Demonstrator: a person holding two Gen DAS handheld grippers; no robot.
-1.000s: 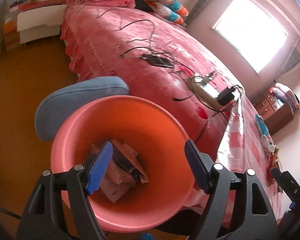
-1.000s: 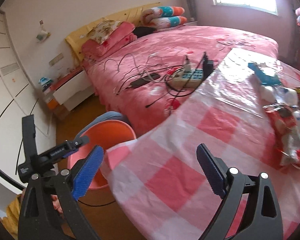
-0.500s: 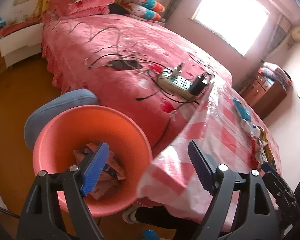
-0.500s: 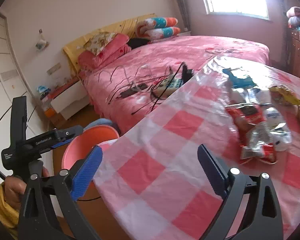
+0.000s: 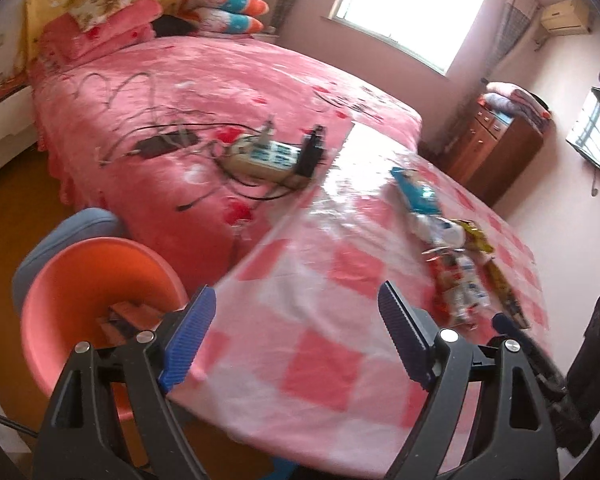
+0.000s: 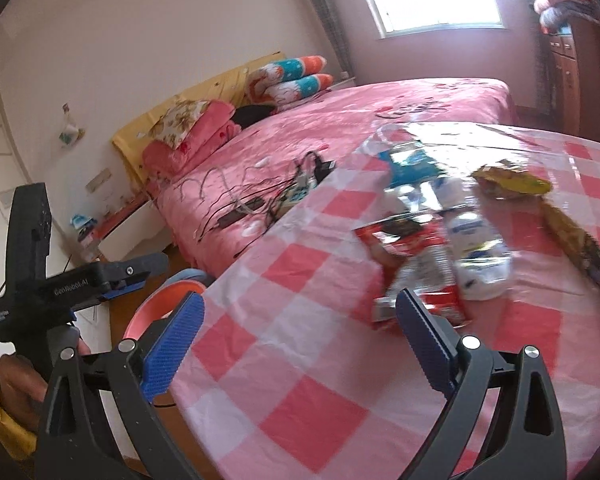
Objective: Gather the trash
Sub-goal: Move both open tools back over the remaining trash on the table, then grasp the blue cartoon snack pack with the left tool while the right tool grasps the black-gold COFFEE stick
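A pink-orange bin (image 5: 80, 280) stands on the floor at the table's corner, with wrappers (image 5: 120, 316) inside. My left gripper (image 5: 296, 300) hangs open over the checked tablecloth (image 5: 320, 360), just right of the bin, with nothing between its fingers. Trash lies further along the table: a red wrapper (image 6: 412, 248), a white crumpled packet (image 6: 476, 248), a yellow bag (image 6: 508, 180) and a blue packet (image 6: 412, 160). My right gripper (image 6: 300, 300) is open and empty above the cloth, its right finger close to the red wrapper. In the right wrist view the bin (image 6: 168, 300) peeks out past the table edge.
A pink bed (image 5: 220, 80) runs along the table's far side, with a power strip (image 5: 268, 156) and loose cables on it. A blue stool (image 5: 72, 224) stands behind the bin. A wooden dresser (image 5: 496, 152) is at the back right. A hand (image 6: 16, 384) holds the left gripper's handle.
The left gripper swung from above the bin to over the table corner, and its jaws widened a little. The right gripper moved along the table towards the wrappers.
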